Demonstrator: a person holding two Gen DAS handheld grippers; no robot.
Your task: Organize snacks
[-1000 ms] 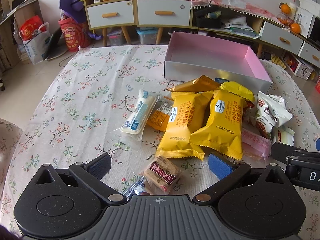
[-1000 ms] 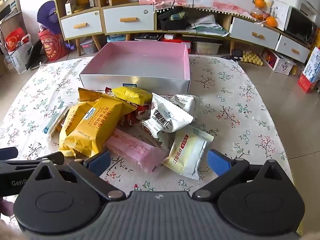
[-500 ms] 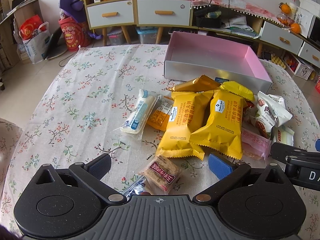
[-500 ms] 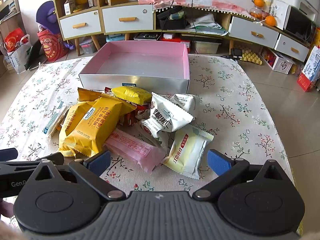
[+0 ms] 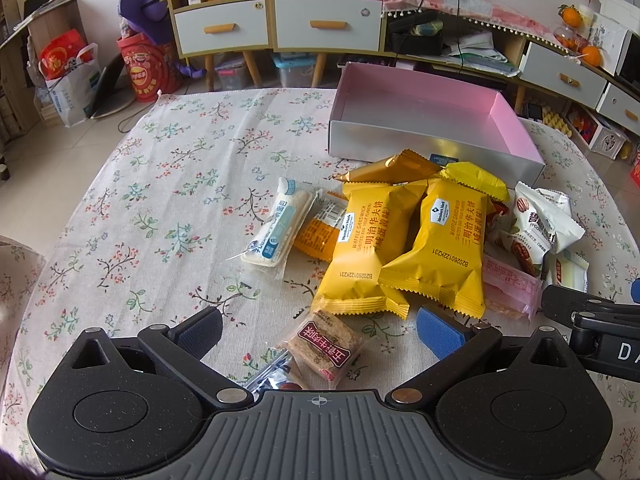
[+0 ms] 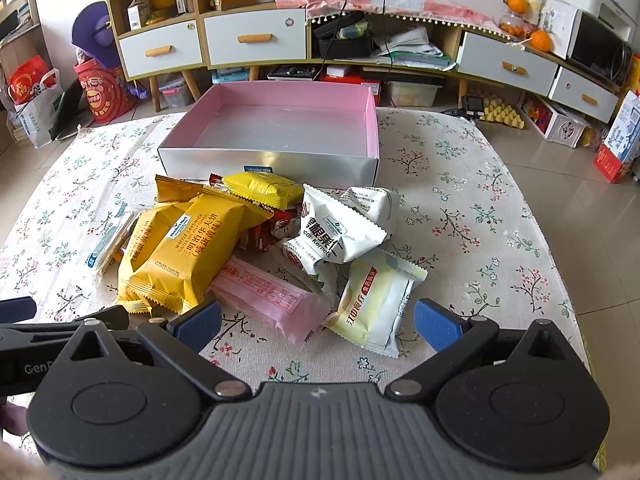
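Both jaws spread wide, the left gripper (image 5: 318, 330) frames a brown biscuit packet (image 5: 326, 346) unseen by the right gripper (image 6: 318, 322), whose view alone shows the pale yellow packet (image 6: 376, 304) whole, below the pink box (image 6: 276, 128).

floral-clothed table (image 5: 168, 184) under a pink-lined box (image 6: 276, 160) and a heap of snack packets (image 6: 248, 248)

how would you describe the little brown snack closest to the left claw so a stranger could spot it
Start at the pink-lined box at the far side of the floral tablecloth, then come down through the snack pile to its near edge. Below the two big yellow waffle packs, between the pads of the open left claw, lies the brown cake: the only clear-wrapped square with a dark red label.
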